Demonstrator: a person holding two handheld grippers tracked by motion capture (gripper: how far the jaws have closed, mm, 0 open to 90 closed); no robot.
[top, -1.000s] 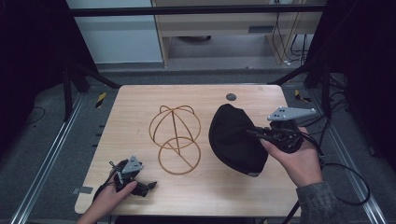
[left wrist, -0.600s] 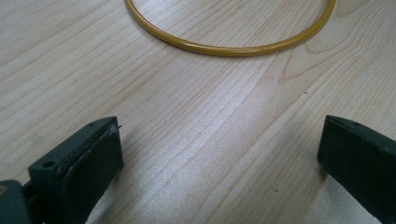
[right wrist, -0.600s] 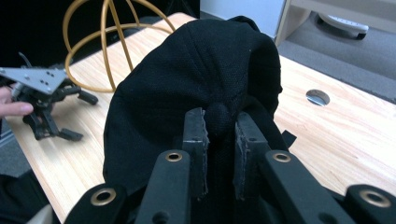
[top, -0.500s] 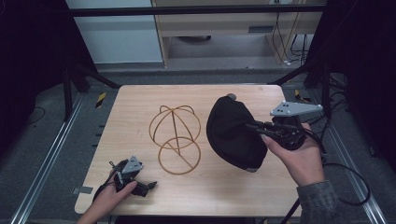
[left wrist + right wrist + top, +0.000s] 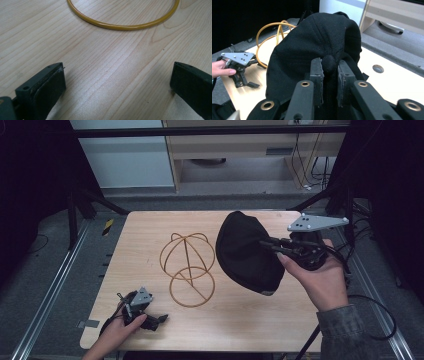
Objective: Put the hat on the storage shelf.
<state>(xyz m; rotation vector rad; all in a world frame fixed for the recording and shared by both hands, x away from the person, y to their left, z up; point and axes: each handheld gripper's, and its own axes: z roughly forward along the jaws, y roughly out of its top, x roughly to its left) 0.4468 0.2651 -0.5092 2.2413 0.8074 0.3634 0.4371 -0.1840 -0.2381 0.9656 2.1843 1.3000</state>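
Note:
A black cap [image 5: 246, 251] hangs in the air above the right half of the wooden table [image 5: 150, 227], to the right of a yellow wire hat stand [image 5: 187, 268]. My right gripper [image 5: 265, 243] is shut on the cap's crown; in the right gripper view its pads [image 5: 318, 75] pinch the fabric just below the top button of the cap [image 5: 312, 47]. My left gripper [image 5: 157, 320] rests on the table near the front left corner, open, with bare wood between its fingers [image 5: 47, 86]. The stand's base ring [image 5: 120, 25] lies just ahead of it.
A round hole [image 5: 378, 68] is set in the tabletop near the far right edge. Metal rails run along both sides of the table, and a light wooden cabinet [image 5: 240, 150] stands on the floor behind it.
My right gripper has risen with the cap, lifting it off the tabletop and tilting it more upright. The left gripper has stayed where it was.

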